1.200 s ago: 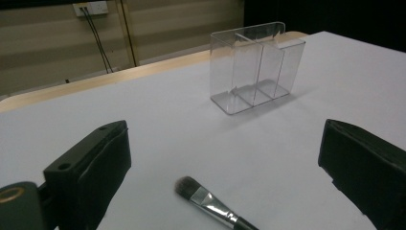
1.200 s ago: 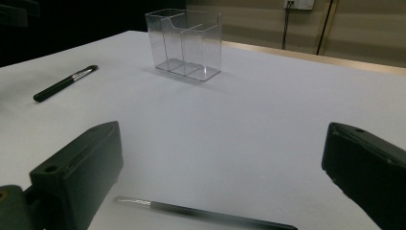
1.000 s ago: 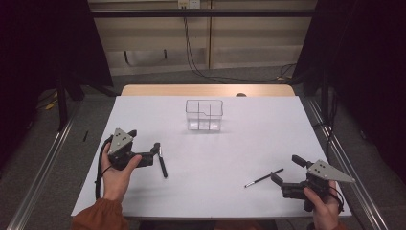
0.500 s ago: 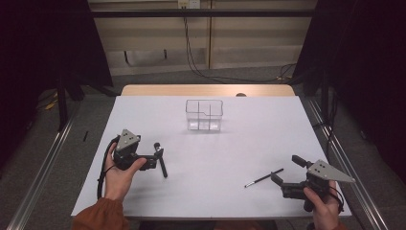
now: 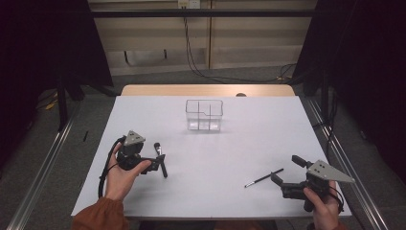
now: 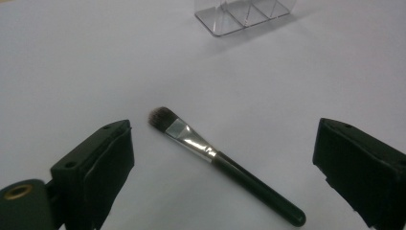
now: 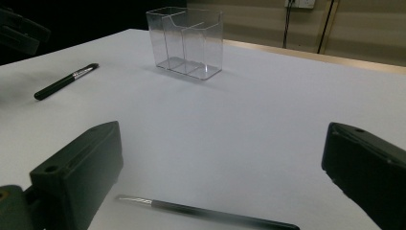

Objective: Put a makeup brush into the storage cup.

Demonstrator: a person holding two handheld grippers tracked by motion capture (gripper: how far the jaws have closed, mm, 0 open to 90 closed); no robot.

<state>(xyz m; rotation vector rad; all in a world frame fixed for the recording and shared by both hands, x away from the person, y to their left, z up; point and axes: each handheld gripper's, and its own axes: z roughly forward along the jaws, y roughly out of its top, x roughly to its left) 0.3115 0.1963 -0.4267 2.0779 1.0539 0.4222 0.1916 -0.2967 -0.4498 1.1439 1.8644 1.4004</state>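
The left tongs point(image 5: 158, 158) hung low over the white worktop point(image 5: 225, 158), held in the person's left hand point(image 5: 122, 175), with the jaws spread wide. A makeup brush point(image 6: 220, 165) lay flat on the worktop between those jaws, touching neither; its dark bristles pointed away from the tongs and its black handle ran back toward the right-hand jaw in the left gripper view. Ahead of both tongs, well apart from them, stood a clear plastic box point(image 5: 204, 115) with dividers inside, upright. Farther right, a thin brush point(image 5: 264, 178) lay flat just in front of the right tongs point(image 5: 287, 170), whose jaws also stood wide apart, gripping nothing. In the right gripper view that thin brush lay across the gap between the jaws, close in.
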